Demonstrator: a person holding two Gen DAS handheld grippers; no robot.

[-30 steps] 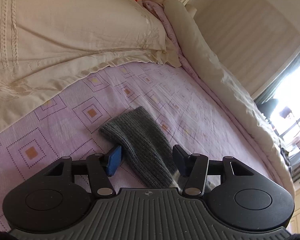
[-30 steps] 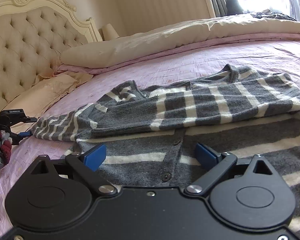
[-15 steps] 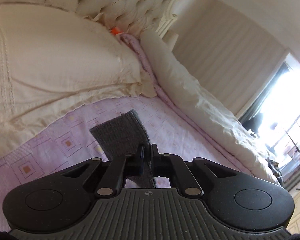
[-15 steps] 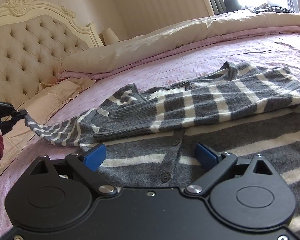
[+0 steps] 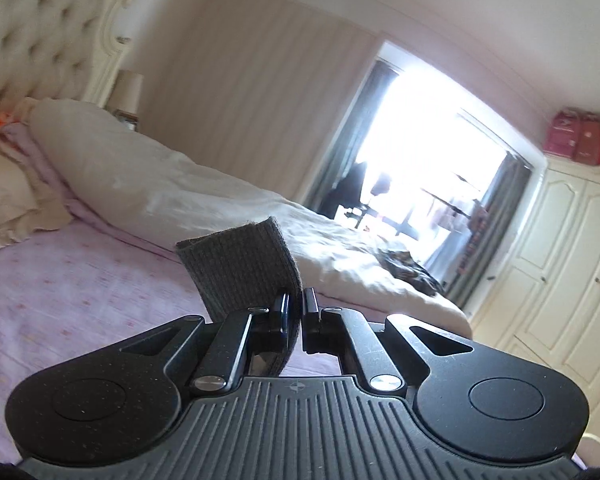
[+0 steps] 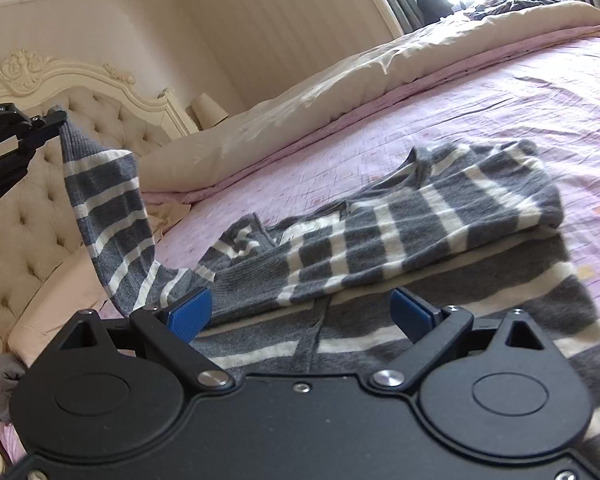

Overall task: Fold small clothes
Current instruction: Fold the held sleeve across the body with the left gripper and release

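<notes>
While most of the grey-and-white striped cardigan (image 6: 440,240) lies flat on the pink bedspread (image 6: 520,92), we see one sleeve (image 6: 108,216) lifted clear of it, rising toward ten o'clock in the right wrist view to where the left gripper (image 6: 54,120) pinches its plain grey cuff (image 5: 240,268). In the left wrist view that cuff stands up from between our left gripper's (image 5: 296,304) fingers, which are clenched on the knit near its edge, the rest of the cuff fanning toward eleven o'clock. The other sleeve is already folded across the cardigan's chest, and the button placket runs down toward six o'clock. Our right gripper (image 6: 304,312) hovers low over the cardigan's body with its blue pads (image 6: 190,312) spread wide, nothing between them. Beyond the garment, a rolled cream duvet (image 6: 340,80) lies along the far side of the bed from nine to two o'clock, the tufted cream headboard (image 6: 32,208) stands at nine o'clock, and a bright window (image 5: 428,168) fills two o'clock in the left view, beside a cream wardrobe (image 5: 560,272).
</notes>
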